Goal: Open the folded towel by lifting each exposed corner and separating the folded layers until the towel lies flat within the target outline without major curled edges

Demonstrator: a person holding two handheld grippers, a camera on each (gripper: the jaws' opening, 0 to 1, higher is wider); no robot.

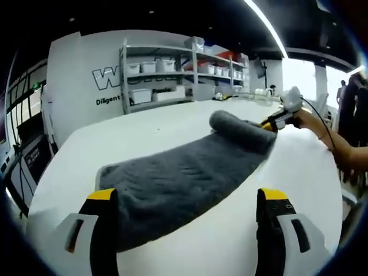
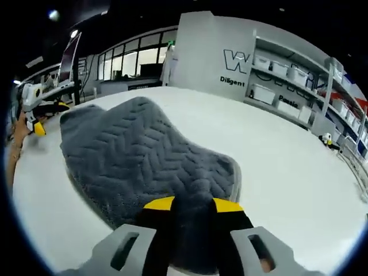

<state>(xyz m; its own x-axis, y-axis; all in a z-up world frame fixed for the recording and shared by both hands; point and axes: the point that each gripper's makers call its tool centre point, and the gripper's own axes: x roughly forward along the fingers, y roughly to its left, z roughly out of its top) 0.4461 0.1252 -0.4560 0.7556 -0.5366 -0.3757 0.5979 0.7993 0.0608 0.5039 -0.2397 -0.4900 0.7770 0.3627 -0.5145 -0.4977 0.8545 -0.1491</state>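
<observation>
Spread wide apart, the jaws of the left gripper [image 1: 188,198] rose from the bottom of the left gripper view with their yellow tips clear of any grasp, the dark grey plush towel with a herringbone weave [image 1: 184,178] lying between them on the large white table [image 1: 144,129]. The towel stretched away from the camera as a long strip, its far end rolled or lifted into a rounded hump. At that far end, the right gripper [image 1: 270,122] met the cloth, held by a person's hand [image 1: 303,119] and bare forearm reaching in from the right. Beyond the table stood grey metal shelving with white storage bins [image 1: 167,72] against a white wall with lettering.

Through the right gripper view, the right gripper's [image 2: 192,202] jaws were clenched on a corner of the towel [image 2: 138,155], grey cloth pinched between the yellow tips. The rest of the towel spread away across the table [image 2: 287,161], mostly flat. At the far left edge, the left gripper [image 2: 39,127] hovered near the towel's far end. The shelving [image 2: 293,80] stood on the right.
</observation>
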